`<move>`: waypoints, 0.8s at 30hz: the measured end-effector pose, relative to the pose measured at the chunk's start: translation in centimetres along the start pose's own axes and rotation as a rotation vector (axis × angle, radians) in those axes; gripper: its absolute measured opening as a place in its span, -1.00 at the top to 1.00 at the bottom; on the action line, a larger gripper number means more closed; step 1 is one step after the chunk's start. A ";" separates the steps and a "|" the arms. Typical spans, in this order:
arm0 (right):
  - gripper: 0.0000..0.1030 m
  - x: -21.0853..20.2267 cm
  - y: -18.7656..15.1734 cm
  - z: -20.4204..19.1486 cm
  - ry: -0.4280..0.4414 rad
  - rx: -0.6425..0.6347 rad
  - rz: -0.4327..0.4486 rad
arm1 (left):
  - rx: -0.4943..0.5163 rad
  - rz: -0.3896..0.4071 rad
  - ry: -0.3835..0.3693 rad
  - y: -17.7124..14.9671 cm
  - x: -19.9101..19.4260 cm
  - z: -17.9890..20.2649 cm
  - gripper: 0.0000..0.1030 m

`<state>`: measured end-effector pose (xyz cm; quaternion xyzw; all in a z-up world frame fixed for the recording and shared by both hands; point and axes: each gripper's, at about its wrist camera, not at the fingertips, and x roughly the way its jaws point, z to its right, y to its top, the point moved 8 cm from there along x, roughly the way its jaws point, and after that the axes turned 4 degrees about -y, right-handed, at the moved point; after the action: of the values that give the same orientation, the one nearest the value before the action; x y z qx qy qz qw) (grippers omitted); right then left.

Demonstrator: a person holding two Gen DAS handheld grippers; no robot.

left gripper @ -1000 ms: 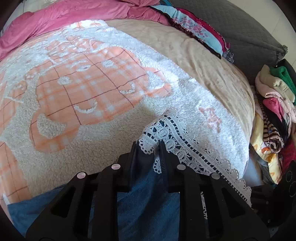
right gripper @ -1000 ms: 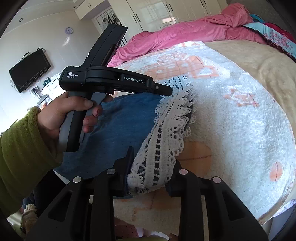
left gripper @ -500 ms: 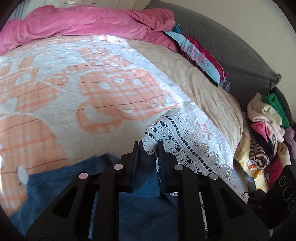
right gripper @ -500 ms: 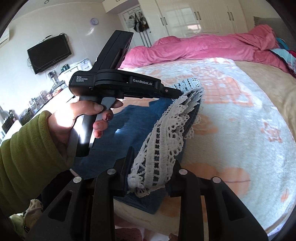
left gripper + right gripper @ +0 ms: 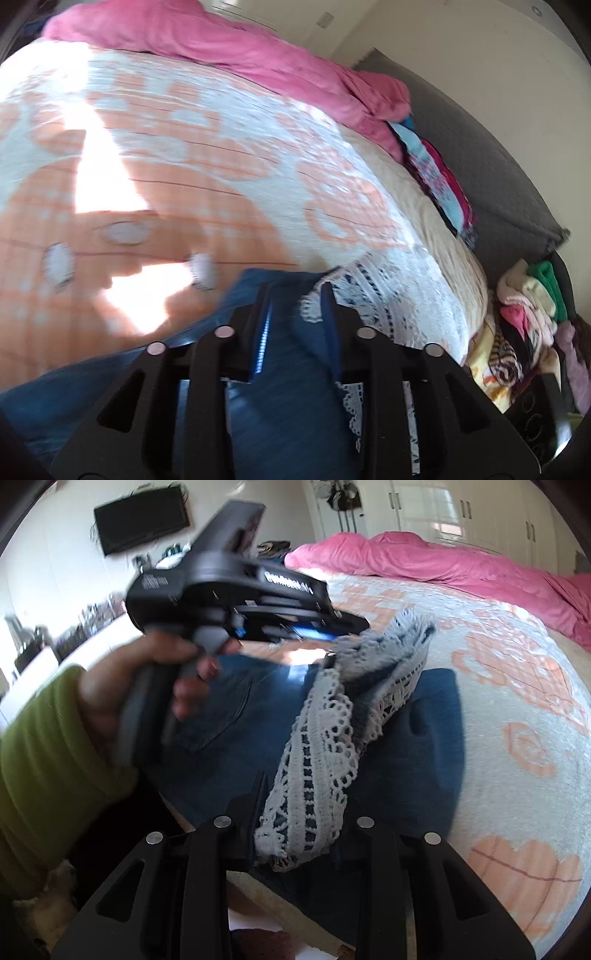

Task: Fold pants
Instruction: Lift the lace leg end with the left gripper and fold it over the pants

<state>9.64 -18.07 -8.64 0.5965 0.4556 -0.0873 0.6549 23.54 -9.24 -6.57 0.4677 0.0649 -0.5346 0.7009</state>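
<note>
Room: a bedroom with a big bed [image 5: 229, 177] under a fuzzy white and orange blanket, white closet doors [image 5: 461, 513] at the back and a black TV [image 5: 142, 518] on the wall.
Left gripper [image 5: 295, 295]: its jaws are opening. The blue cloth and a bit of lace hem are between them, but the picture is too blurry to show if the pads press on the cloth.
Right gripper [image 5: 301, 812]: its jaws are pinching the white lace hem [image 5: 314, 775].
Pants [image 5: 406, 760]: blue jeans with white lace at the leg ends. They lie on the blanket near the bed's edge. The lace end is lifted up over the rest of the blue cloth.
Hand [image 5: 147, 686]: it wears a green sleeve [image 5: 48, 760] and grips the handle of the left gripper, just above the jeans.
Farther out: a pink quilt [image 5: 443, 561] lies bunched at the far side of the bed.
Beside the bed: a pile of clothes [image 5: 528, 325] in many colors.
</note>
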 end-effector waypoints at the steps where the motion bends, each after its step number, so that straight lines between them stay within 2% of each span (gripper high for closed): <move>1: 0.47 0.3 -0.2 -0.6 -0.011 -0.021 -0.007 | -0.016 0.018 0.014 -0.2 -1.2 -0.7 0.46; 3: 0.47 1.0 -0.5 -1.8 -0.043 -0.077 -0.017 | -0.056 0.053 0.047 -0.8 -3.4 -2.1 0.30; 6: 0.41 1.7 -1.0 -2.7 -0.113 -0.171 -0.015 | -0.110 0.109 0.035 -1.8 -5.9 -3.2 0.11; 9: 0.36 2.1 -1.6 -3.2 -0.162 -0.243 -0.003 | -0.131 0.136 0.003 -3.3 -6.8 -3.6 0.09; 12: 0.34 2.2 -1.9 -3.6 -0.248 -0.378 0.028 | -0.156 0.122 -0.035 -4.6 -6.5 -3.8 0.09; 14: 0.26 2.1 -2.2 -3.8 -0.262 -0.416 0.037 | -0.174 0.113 -0.065 -5.0 -6.4 -3.8 0.09; 17: 0.11 1.4 -2.5 -3.5 -0.206 -0.388 0.039 | -0.169 0.104 -0.096 -5.3 -5.9 -3.4 0.09; 24: 0.01 -0.4 -2.7 -1.0 -0.159 -0.267 0.035 | -0.158 0.084 -0.098 -5.9 -4.8 -3.2 0.09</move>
<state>7.13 -18.07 -10.11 0.5035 0.3994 -0.0613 0.7637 18.02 -3.53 -8.95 0.3865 0.0530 -0.5199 0.7599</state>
